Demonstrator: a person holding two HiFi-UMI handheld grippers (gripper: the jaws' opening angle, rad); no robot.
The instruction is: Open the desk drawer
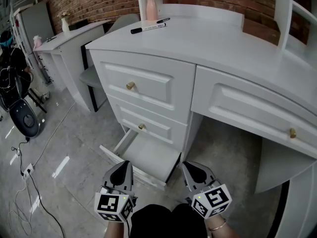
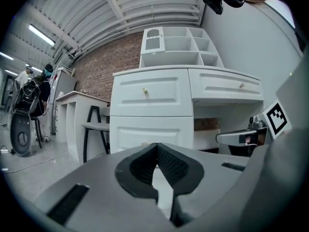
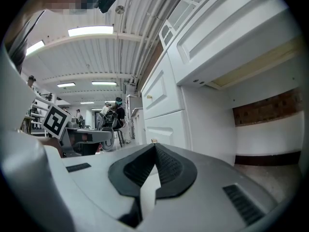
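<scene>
The white desk (image 1: 233,48) has a stack of three drawers on its left side. The lowest drawer (image 1: 148,157) is pulled out and shows an empty white inside. Above it the middle drawer (image 1: 142,127) and the top drawer (image 1: 130,86), each with a brass knob, are closed. My left gripper (image 1: 124,164) hangs just in front of the open drawer's front edge, jaws shut on nothing; in the left gripper view its tips (image 2: 157,144) meet and point level at the drawer fronts. My right gripper (image 1: 188,165) floats to the right of the open drawer, also shut and empty (image 3: 155,144).
A wide drawer with a brass knob (image 1: 292,132) spans the knee space at right. A black marker (image 1: 148,28) and a pink vase (image 1: 151,8) sit on the desktop. A second white desk (image 1: 69,39) and a person (image 1: 11,63) are at the left, with cables (image 1: 25,182) on the floor.
</scene>
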